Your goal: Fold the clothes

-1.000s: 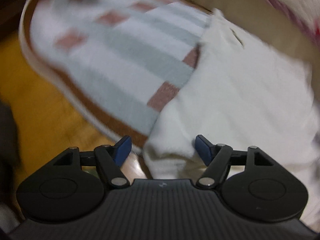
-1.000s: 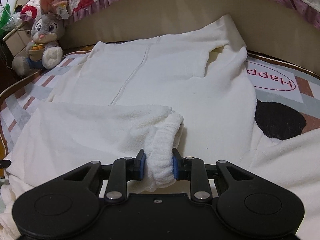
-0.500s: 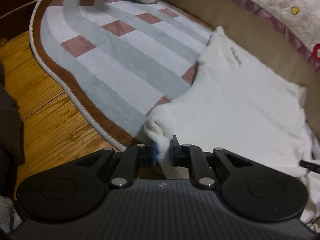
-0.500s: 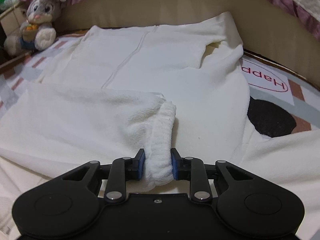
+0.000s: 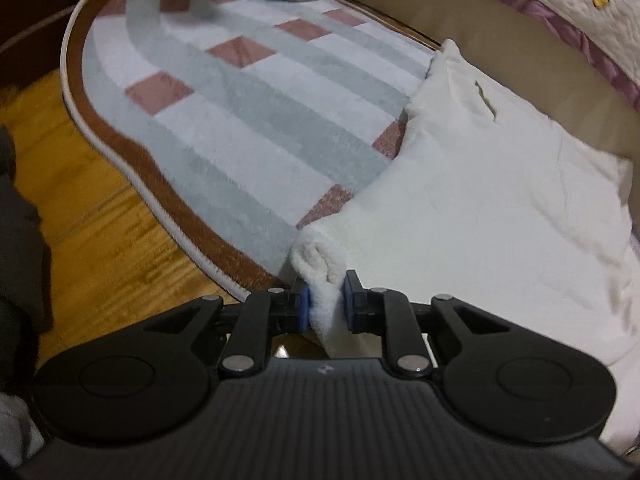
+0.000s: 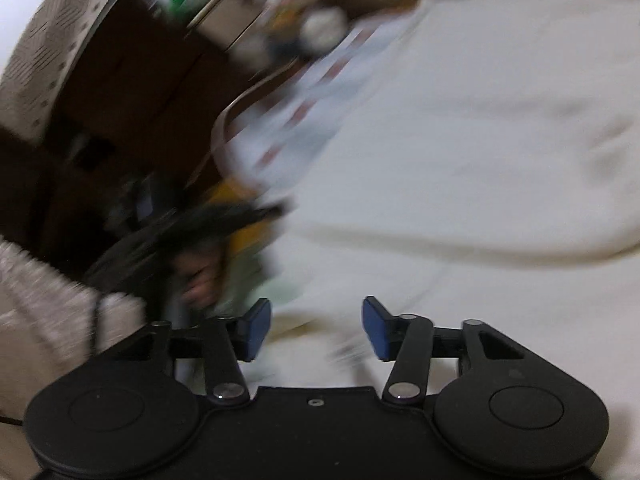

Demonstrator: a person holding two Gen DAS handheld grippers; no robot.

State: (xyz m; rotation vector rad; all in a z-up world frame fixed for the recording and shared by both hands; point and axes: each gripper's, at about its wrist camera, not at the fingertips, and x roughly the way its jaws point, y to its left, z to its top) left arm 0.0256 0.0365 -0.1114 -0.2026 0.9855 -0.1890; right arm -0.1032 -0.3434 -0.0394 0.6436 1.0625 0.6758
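The white fleece garment point(image 5: 480, 184) lay spread across the right half of the left-wrist frame, over the striped rug point(image 5: 248, 92), its rolled cuff at lower centre. That cuff was pinched tight in the left tool point(image 5: 326, 306), which a second ago had stood wide and empty! Meanwhile the right tool point(image 6: 316, 328) had let go of the bunched cuff it was holding half a second back; its blue pads now stood wide with nothing between them. By my read, one fold got laid down and the left side was starting the next. The right-wrist view was heavily smeared: garment point(image 6: 460, 140) at right, dark clutter at left, unreadable. The garment's far edges ran out of frame.
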